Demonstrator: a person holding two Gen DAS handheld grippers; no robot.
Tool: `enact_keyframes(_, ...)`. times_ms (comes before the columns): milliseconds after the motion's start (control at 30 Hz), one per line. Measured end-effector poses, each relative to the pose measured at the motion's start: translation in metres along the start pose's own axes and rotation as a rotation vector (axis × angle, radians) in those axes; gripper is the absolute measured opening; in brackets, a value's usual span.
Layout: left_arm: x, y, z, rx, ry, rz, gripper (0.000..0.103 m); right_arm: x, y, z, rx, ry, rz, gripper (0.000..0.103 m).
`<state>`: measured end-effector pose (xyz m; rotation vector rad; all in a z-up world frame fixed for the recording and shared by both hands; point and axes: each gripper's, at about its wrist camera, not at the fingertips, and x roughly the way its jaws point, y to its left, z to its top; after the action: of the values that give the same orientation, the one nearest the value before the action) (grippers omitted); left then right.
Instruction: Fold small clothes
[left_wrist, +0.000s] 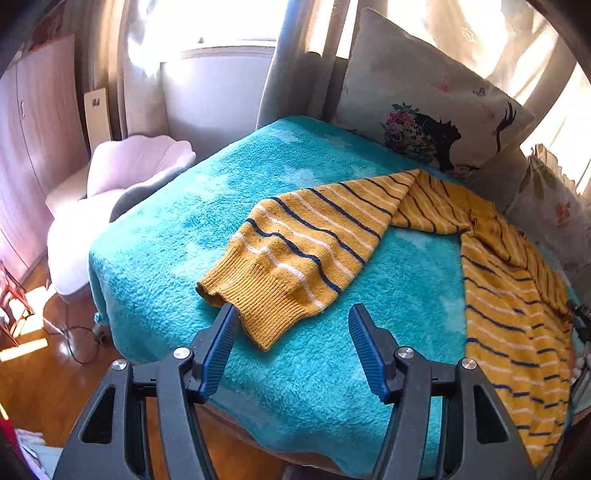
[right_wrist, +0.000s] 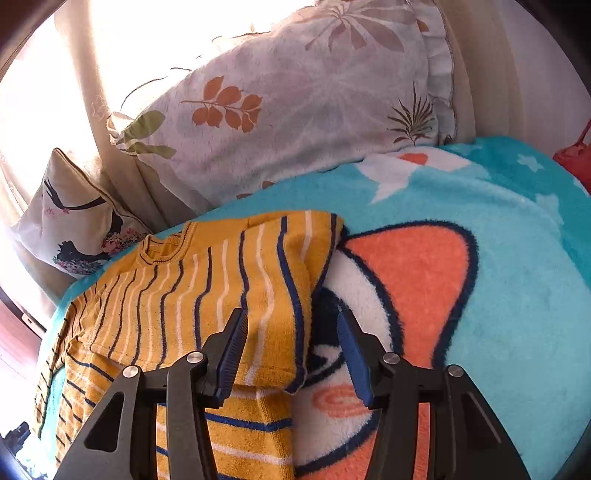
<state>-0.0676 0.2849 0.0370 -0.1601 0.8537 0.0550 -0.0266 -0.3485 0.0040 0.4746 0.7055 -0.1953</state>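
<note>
The sweater (left_wrist: 509, 295) is a small knitted one, mustard yellow with thin dark blue and white stripes, and it lies on a fluffy turquoise blanket (left_wrist: 207, 229) that covers the bed. In the left wrist view one sleeve (left_wrist: 295, 251) stretches out flat from the body toward the left; its long axis runs diagonally from the upper right down to the lower left, and its ribbed cuff (left_wrist: 258, 302) points toward the left tool (left_wrist: 291, 314). This tool is spread, with nothing between its blue pads; its left finger (left_wrist: 221, 343) is just beside the cuff edge. Behind the blanket stands a pillow with a dark printed figure (left_wrist: 424, 107). In the right wrist view the round ribbed neck (right_wrist: 166, 247) of the sweater points away toward the pillows, and the stripes run along the same direction. One part is folded over the body, and its edge (right_wrist: 299, 332) lies between the fingers of the right tool (right_wrist: 291, 325), which is spread and does not pinch the cloth. To the right, the blanket shows an orange and white cartoon print (right_wrist: 406, 288). Behind it leans a leaf-patterned pillow (right_wrist: 295, 103).
</note>
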Motion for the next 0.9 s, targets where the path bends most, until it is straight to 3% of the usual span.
enact_keyframes(200,0.027,0.006,0.000,0.202,0.032,0.097,0.061,0.008,-0.015,-0.001,0.082,0.025,0.050,0.057)
enact_keyframes(433,0.037,-0.007,0.001,0.439,0.043,0.082,0.061,0.011,-0.012,-0.001,0.070,0.031,0.041,0.060)
enact_keyframes(500,0.038,-0.008,0.005,0.466,0.061,0.073,0.060,0.011,-0.011,-0.001,0.063,0.032,0.035,0.061)
enact_keyframes(533,0.039,-0.006,0.007,0.454,0.083,0.042,0.057,0.012,-0.011,-0.001,0.061,0.032,0.033,0.061)
enact_keyframes(600,0.042,0.000,0.013,0.413,0.120,-0.045,0.025,0.012,-0.010,-0.001,0.055,0.031,0.026,0.061)
enact_keyframes(667,0.042,0.009,0.018,0.353,0.125,-0.026,0.009,0.012,-0.009,-0.001,0.050,0.031,0.020,0.061)
enact_keyframes(733,0.037,0.023,0.028,0.227,0.138,-0.112,0.009,0.013,-0.008,-0.001,0.048,0.031,0.017,0.061)
enact_keyframes(833,0.014,0.032,0.047,0.092,0.095,-0.213,0.008,0.013,-0.008,-0.001,0.048,0.030,0.016,0.061)
enact_keyframes(900,-0.003,0.032,0.064,0.007,0.070,-0.319,0.008,0.013,-0.008,-0.001,0.048,0.031,0.017,0.061)
